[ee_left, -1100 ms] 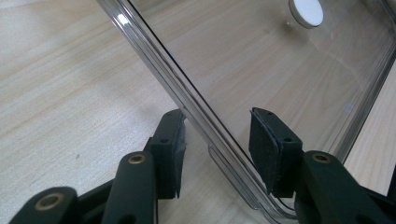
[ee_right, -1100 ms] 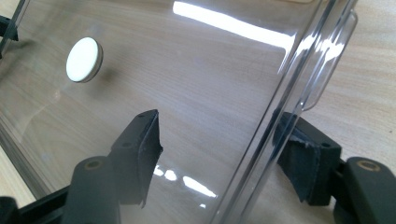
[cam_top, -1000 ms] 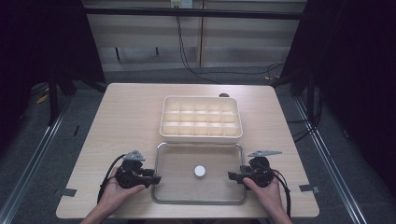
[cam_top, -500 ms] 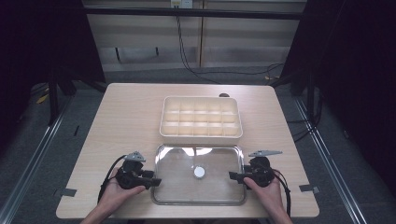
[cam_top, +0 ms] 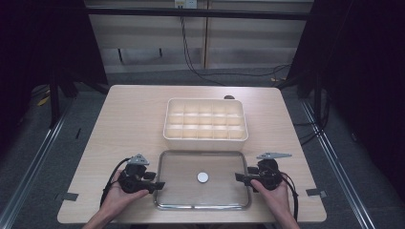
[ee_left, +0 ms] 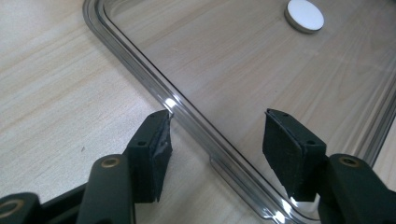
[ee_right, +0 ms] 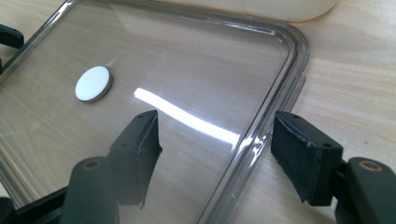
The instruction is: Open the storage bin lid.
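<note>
A clear plastic lid (cam_top: 181,167) lies flat on the table near the front edge, with a small white disc (cam_top: 203,177) at its middle. My left gripper (cam_top: 157,183) is open at the lid's left rim. In the left gripper view the rim (ee_left: 187,116) runs between the jaws of the left gripper (ee_left: 215,135), and the disc (ee_left: 305,15) lies farther off. My right gripper (cam_top: 240,177) is open at the right rim. In the right gripper view its jaws (ee_right: 215,135) straddle the lid's edge (ee_right: 261,135), with the disc (ee_right: 93,84) to the left.
A cream box (cam_top: 205,138) divided into several empty compartments stands just behind the lid, and its wall (ee_right: 261,7) shows at the top of the right gripper view. Bare wooden table (cam_top: 129,124) surrounds both. A small dark object (cam_top: 229,97) lies behind the box.
The lid and its disc have shifted slightly towards the front edge, and a glare on the lid's far side has gone. Both hands have barely moved.
</note>
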`<state>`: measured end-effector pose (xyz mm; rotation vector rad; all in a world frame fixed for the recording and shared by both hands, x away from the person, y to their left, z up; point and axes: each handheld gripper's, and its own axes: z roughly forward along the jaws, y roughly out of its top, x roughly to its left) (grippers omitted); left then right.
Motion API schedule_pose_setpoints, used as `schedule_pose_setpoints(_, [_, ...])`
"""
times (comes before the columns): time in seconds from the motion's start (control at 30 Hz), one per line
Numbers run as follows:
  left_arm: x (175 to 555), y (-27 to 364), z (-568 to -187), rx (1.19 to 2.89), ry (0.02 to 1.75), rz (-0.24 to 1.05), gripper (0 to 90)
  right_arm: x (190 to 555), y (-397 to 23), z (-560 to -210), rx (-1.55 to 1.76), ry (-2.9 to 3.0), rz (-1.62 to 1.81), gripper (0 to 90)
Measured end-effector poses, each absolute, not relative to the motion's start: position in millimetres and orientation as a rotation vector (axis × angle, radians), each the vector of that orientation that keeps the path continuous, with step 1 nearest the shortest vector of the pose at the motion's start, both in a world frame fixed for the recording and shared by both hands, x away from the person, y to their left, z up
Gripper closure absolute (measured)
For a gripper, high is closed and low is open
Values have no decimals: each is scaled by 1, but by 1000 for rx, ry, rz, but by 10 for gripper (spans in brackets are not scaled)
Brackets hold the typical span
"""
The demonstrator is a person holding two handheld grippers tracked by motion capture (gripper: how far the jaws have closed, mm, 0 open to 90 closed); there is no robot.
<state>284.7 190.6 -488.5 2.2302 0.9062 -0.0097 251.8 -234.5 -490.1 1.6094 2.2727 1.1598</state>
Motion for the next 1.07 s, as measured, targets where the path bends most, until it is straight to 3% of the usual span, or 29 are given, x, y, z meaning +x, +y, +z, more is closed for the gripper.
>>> schedule_pose_setpoints(0.27, [286,191,-481,2188,882,37,333,247,-237,-481,1520,2241,1241,306])
schedule_pose_setpoints(0.43, [281,195,-473,2154,864,98,315,234,-238,-471,1440,2209,1298,273])
schedule_pose_setpoints(0.83, [256,208,-454,2092,861,215,272,215,-246,-453,1415,2114,1333,288])
schedule_pose_setpoints(1.07, [256,230,-457,2023,917,220,271,197,-264,-449,1398,2016,1381,262])
